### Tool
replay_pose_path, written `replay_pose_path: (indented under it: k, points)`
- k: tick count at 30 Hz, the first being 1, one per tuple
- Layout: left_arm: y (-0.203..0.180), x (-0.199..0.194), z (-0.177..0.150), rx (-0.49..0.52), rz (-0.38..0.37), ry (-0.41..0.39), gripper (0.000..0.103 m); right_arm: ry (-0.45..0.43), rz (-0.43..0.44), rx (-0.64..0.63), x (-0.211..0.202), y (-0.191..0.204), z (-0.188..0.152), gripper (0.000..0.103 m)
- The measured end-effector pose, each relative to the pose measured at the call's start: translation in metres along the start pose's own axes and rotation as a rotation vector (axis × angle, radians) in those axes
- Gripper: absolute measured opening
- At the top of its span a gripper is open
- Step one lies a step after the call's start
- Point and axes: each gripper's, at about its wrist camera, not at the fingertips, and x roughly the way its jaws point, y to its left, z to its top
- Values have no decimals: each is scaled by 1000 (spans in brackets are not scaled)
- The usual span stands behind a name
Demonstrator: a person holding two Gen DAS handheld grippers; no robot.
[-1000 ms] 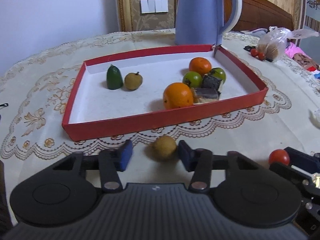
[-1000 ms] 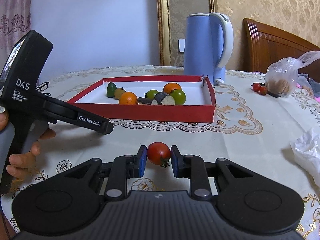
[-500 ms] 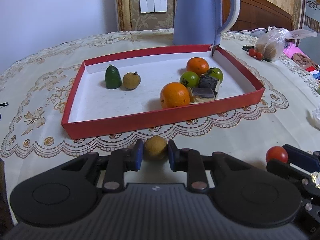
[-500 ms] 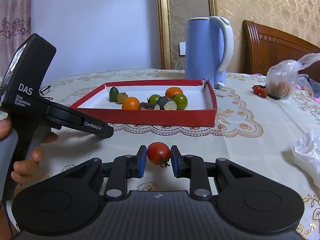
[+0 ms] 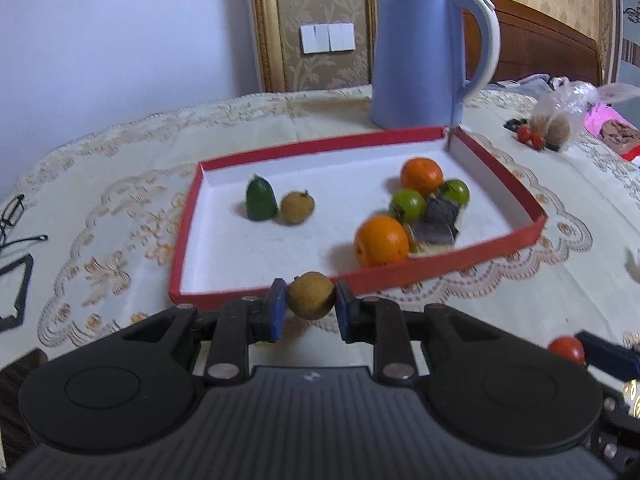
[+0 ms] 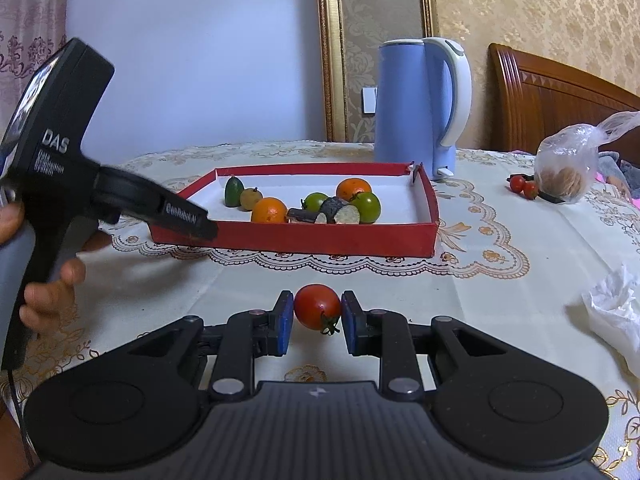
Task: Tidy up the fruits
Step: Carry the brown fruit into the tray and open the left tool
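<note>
Since the earlier frame my left tool [image 5: 311,312] has closed from spread onto the brown fruit [image 5: 311,295] and lifted it; that fruit now sits pinched between the blue pads [image 5: 277,312], level with the near wall of the red tray [image 5: 400,276]. My right tool [image 6: 317,322] is unchanged, clamped on the red tomato [image 6: 317,306], held just above the tabletop [image 6: 500,300] short of the tray's near side.

Tray contents, as observed: a green fruit [image 5: 261,197] and a second brown fruit [image 5: 297,208] touching each other toward the far left corner; toward the right side, two oranges [image 5: 381,241], two green tomatoes [image 5: 407,205] and dark cut pieces [image 5: 438,220] bunched together in contact. I cannot identify the dark pieces.

Behind the tray's far right corner stands a blue kettle [image 5: 420,56], upright. A plastic bag [image 6: 568,168] lies near the tabletop's right edge with two small red tomatoes [image 6: 524,186] just beside it. Crumpled white paper [image 6: 616,304] lies at the near right. Spectacles [image 5: 12,220] lie at the left edge. A lace cloth [image 5: 120,208] covers the tabletop.

From the right wrist view, my left hand [image 6: 44,292] grips the handle of the left tool.
</note>
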Motion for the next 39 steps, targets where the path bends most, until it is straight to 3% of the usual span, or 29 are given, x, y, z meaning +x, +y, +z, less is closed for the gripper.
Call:
replay_pose_path:
  k: [15, 39]
  points:
    - [-7, 21, 27, 50, 128, -53, 24, -8, -4, 5, -4, -3, 1, 25]
    - [-19, 70, 49, 109, 177, -21, 24, -15, 0, -7, -5, -3, 6, 25]
